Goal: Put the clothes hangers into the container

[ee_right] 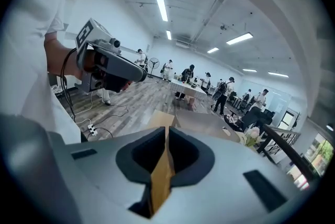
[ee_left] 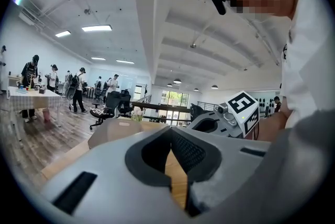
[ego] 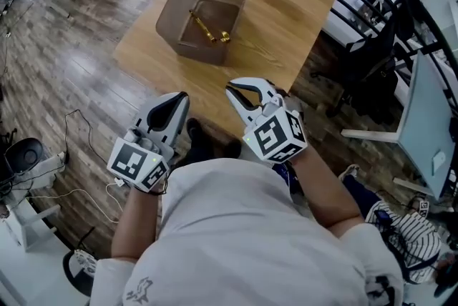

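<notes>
Gold clothes hanger (ego: pixel 208 28) lies inside the brown container (ego: pixel 174 11), far on the wooden table (ego: pixel 290 18); L gripper (ego: pixel 179 101) & R gripper (ego: pixel 237 94) – jaws together, both empty – at near side, close to the person (ego: pixel 236 240).

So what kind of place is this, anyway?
Most likely a big open-plan office or lab: rolling office chairs, people gathered around a long table, and ceiling strip lights overhead.
</notes>
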A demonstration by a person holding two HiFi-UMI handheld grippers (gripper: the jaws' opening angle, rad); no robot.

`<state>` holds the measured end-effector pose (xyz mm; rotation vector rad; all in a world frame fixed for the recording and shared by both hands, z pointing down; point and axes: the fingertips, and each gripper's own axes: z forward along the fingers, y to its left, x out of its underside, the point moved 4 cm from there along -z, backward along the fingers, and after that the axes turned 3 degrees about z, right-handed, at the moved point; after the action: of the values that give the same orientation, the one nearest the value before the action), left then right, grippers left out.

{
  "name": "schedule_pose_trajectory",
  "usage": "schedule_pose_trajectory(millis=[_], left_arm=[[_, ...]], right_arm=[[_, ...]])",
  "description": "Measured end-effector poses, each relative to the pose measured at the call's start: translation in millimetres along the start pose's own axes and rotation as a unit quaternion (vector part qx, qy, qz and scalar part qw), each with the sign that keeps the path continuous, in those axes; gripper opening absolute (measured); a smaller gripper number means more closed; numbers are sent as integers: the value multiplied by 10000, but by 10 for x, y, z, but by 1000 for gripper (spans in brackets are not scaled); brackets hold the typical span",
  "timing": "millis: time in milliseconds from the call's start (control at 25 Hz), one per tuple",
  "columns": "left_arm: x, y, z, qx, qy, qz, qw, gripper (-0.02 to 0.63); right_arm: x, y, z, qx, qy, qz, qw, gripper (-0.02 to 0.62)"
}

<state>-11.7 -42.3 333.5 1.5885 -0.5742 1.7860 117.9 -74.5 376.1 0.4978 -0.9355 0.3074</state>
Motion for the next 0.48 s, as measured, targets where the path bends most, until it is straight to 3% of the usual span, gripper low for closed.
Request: schedule_pose_trajectory(millis=[240, 480], left_arm=[[53, 36, -266, -93, 2, 33, 10000, 6], [117, 137, -560, 61, -27, 29, 10000, 6]], right_arm=[[-3, 266, -74, -65, -193, 260, 9995, 5], [-115, 514, -92, 65, -341, 616, 9975, 5]])
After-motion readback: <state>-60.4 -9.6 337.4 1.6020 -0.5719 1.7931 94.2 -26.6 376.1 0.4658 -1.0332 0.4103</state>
